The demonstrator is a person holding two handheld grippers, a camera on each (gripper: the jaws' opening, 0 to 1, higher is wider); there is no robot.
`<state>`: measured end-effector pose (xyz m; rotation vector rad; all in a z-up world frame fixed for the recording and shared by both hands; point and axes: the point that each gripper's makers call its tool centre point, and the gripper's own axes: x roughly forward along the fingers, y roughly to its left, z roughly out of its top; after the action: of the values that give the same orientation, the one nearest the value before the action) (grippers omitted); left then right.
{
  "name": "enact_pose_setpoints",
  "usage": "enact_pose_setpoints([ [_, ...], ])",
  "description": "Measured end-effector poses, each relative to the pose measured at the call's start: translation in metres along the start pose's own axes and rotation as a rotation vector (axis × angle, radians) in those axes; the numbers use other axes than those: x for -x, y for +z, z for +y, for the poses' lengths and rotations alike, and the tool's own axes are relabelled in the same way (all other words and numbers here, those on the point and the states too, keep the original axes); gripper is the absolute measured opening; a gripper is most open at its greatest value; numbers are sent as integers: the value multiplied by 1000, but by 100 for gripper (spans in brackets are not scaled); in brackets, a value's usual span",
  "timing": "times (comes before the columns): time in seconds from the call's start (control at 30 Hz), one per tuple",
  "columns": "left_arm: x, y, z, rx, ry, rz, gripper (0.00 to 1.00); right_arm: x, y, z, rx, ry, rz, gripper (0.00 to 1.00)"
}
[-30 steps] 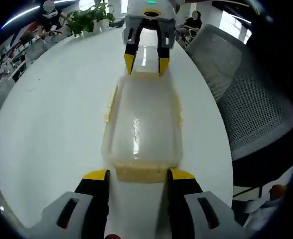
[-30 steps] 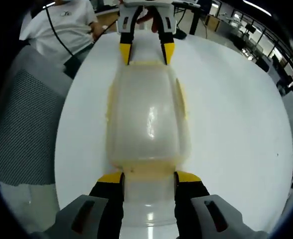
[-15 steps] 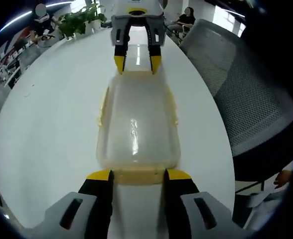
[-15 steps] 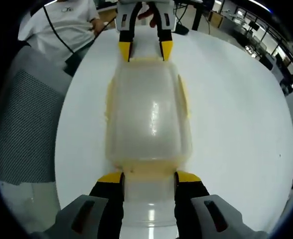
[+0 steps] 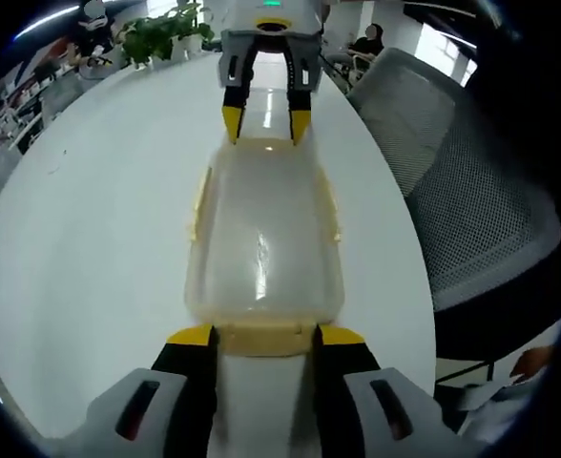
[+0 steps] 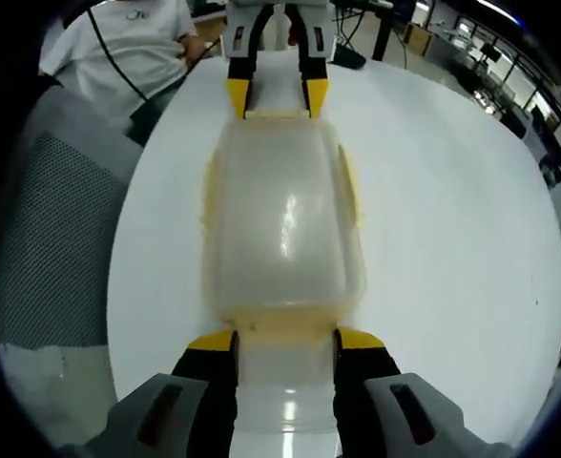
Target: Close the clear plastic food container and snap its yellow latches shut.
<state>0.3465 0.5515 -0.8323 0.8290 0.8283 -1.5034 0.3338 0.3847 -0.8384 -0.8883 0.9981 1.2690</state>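
Clear plastic food container lying lengthwise on the white desk, lid on, with your two grippers at its opposite short ends. In the left gripper view, your left gripper has its jaws parted either side of the near yellow end latch; your right gripper faces you at the far end, jaws likewise spread across that end. The right gripper view mirrors this: near latch between the parted jaws. Yellow side latches line the long edges. A mesh chair stands beside the desk; a person in a white shirt sits beyond it.
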Motion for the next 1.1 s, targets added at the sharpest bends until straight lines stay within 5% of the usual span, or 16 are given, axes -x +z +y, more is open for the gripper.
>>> enact_pose_setpoints([
  [1.1,24,11,-6,2,22,-52,36,32,14,2,-7,9,-102,37],
])
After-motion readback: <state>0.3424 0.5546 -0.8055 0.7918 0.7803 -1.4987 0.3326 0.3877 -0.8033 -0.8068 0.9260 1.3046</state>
